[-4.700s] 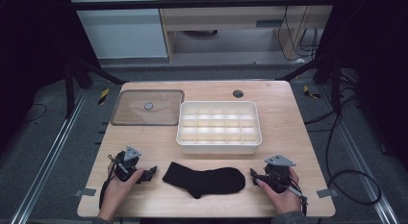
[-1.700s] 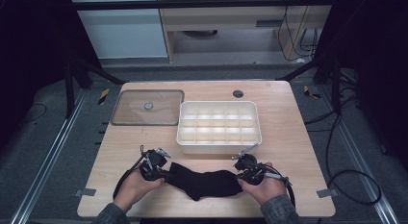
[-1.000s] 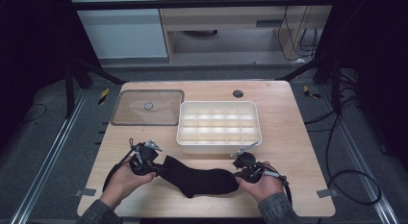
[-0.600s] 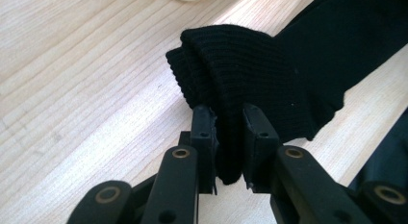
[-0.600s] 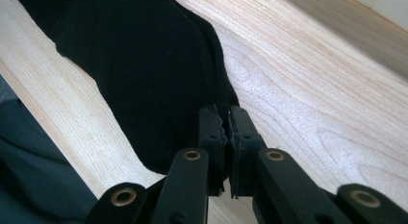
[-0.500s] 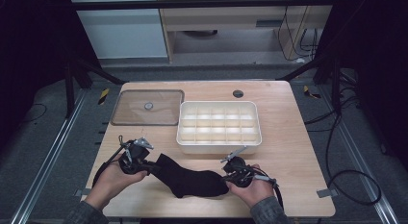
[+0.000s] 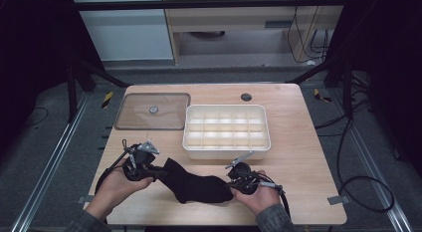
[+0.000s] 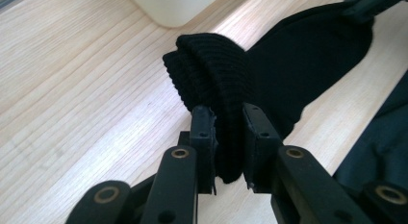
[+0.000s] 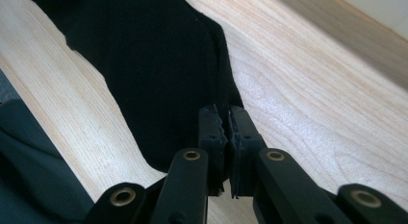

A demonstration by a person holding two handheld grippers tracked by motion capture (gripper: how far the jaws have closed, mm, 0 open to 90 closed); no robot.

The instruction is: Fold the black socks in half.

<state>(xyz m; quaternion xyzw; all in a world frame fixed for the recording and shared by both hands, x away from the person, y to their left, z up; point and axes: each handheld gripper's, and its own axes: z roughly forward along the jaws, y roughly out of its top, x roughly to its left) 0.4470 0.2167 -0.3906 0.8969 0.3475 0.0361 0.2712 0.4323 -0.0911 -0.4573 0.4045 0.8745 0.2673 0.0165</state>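
A black sock (image 7: 196,183) lies stretched across the near part of the wooden table (image 7: 298,152), held at both ends. My left gripper (image 7: 158,171) is shut on the ribbed cuff (image 8: 211,75), which bunches up between the jaws in the left gripper view. My right gripper (image 7: 232,185) is shut on the toe end of the sock (image 9: 159,70), with its jaws pressed nearly together over the thin fabric edge. The sock's middle sags onto the table between the two grippers.
A white compartment tray (image 7: 226,151) stands just behind the sock at mid-table. A clear lid (image 7: 153,111) lies flat at the back left. A small dark round hole (image 7: 246,97) sits near the far edge. Bare wood lies to the right of the tray.
Both grippers came in from the table's sides and closed on the sock's ends. Since then they have shifted left together, dragging the sock with them.
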